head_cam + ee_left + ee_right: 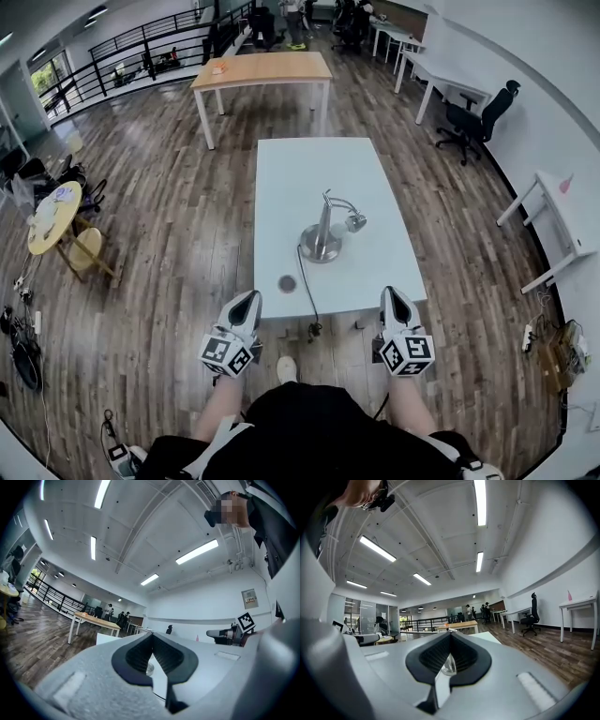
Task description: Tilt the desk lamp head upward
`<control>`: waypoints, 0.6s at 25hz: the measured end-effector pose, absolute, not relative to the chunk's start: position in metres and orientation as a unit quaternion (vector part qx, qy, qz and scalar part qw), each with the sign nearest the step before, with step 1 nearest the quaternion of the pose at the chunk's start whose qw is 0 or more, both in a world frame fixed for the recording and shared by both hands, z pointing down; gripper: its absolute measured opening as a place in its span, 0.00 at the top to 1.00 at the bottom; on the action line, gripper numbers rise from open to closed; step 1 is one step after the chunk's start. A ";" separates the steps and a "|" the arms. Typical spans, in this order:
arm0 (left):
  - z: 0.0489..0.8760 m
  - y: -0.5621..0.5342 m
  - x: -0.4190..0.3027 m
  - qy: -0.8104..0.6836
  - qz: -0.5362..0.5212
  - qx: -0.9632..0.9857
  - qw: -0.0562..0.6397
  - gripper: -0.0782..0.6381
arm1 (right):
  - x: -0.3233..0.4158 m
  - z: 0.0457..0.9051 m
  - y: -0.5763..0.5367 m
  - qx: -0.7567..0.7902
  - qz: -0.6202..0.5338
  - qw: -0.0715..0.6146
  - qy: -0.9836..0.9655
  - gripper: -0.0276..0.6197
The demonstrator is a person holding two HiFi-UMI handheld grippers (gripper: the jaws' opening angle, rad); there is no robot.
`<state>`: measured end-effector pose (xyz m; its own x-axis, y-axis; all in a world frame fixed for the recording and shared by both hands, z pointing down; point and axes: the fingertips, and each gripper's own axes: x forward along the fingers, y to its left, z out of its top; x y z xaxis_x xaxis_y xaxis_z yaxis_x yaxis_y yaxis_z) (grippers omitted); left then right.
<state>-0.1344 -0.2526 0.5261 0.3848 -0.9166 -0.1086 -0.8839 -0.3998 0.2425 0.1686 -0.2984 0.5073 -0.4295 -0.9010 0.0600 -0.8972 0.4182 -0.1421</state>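
Closest, in the head view, the left gripper (247,300) and right gripper (395,298) wait by the white table (281,187), well apart from the desk lamp (323,239). Left gripper view: jaws shut, empty. Right gripper view: same. Tilting hasn't started.

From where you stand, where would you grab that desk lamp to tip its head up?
Probably the small rounded lamp head, at the end of the curved neck, right of the upright stem. Come from the near right with the right tongs, now shut: the head hangs on that side.
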 end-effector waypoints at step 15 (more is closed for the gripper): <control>0.536 -0.351 -0.177 -0.512 -0.082 0.851 0.078 0.89 | 0.122 0.521 -0.387 -0.550 -0.098 0.017 0.829 0.95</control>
<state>-0.1766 -0.3506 0.5361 0.4619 -0.8849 -0.0601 -0.8593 -0.4633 0.2165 0.1225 -0.3874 0.5213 -0.3935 -0.9158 0.0799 -0.9093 0.3750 -0.1804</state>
